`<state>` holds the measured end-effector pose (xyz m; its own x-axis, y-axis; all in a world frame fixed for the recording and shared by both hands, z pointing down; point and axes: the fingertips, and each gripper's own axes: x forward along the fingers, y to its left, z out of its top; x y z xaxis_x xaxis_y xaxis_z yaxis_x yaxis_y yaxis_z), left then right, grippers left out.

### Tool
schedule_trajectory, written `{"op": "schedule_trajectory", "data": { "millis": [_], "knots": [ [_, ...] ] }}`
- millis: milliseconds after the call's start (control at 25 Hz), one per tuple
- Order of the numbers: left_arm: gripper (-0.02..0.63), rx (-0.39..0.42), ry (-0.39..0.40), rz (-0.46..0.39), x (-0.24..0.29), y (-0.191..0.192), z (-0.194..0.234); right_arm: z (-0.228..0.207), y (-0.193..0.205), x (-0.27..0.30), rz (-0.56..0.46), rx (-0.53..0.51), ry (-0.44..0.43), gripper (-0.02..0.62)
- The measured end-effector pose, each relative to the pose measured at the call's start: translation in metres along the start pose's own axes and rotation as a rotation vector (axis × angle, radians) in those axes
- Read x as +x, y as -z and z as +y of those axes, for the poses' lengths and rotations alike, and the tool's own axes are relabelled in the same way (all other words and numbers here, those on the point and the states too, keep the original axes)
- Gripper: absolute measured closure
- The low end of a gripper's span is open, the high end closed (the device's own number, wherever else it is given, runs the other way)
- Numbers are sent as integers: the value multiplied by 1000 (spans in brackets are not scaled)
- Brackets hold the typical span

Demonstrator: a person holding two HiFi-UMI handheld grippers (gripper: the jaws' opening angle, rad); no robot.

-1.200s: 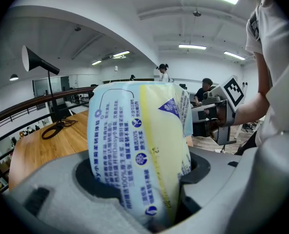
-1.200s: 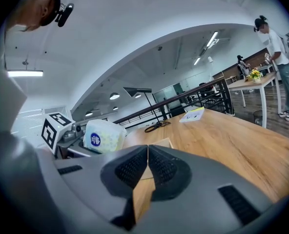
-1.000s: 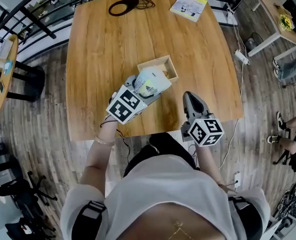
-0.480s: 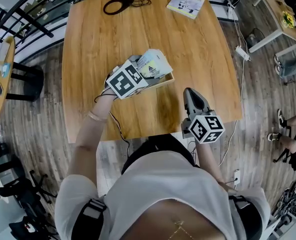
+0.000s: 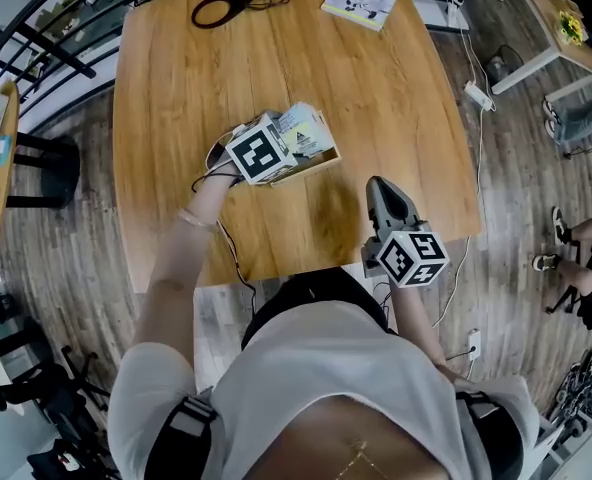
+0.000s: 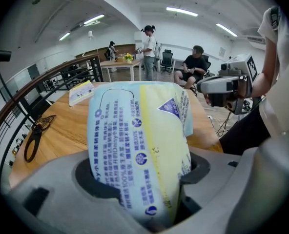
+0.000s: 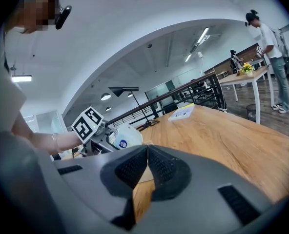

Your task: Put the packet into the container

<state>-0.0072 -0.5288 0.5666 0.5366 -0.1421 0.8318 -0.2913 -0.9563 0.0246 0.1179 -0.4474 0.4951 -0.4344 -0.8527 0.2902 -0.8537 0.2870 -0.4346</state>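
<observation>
Item: packet (image 6: 139, 145), which we judge soft, light and slippery-filmed. Our left gripper (image 5: 288, 144) clamps its lower end over the container (image 5: 325, 157), at eleven o'clock from our right gripper (image 5: 381, 192), whose jaws are closed and empty. Best gripped mid-body, gently.

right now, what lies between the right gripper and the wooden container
Nothing but bare table: the head view shows plain wood between the right gripper and the container.
</observation>
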Motion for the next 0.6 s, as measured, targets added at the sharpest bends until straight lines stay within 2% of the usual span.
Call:
{"op": "schedule_trajectory", "data": {
  "millis": [160,400,600],
  "knots": [
    [287,27,10,69,11,12,-4,-5,-2,2,-8,4,6,584],
    [285,43,72,154,18,21,-13,-5,-1,4,-10,8,7,584],
    [279,67,44,195,19,19,-2,-8,1,3,-10,15,16,584]
  ]
}}
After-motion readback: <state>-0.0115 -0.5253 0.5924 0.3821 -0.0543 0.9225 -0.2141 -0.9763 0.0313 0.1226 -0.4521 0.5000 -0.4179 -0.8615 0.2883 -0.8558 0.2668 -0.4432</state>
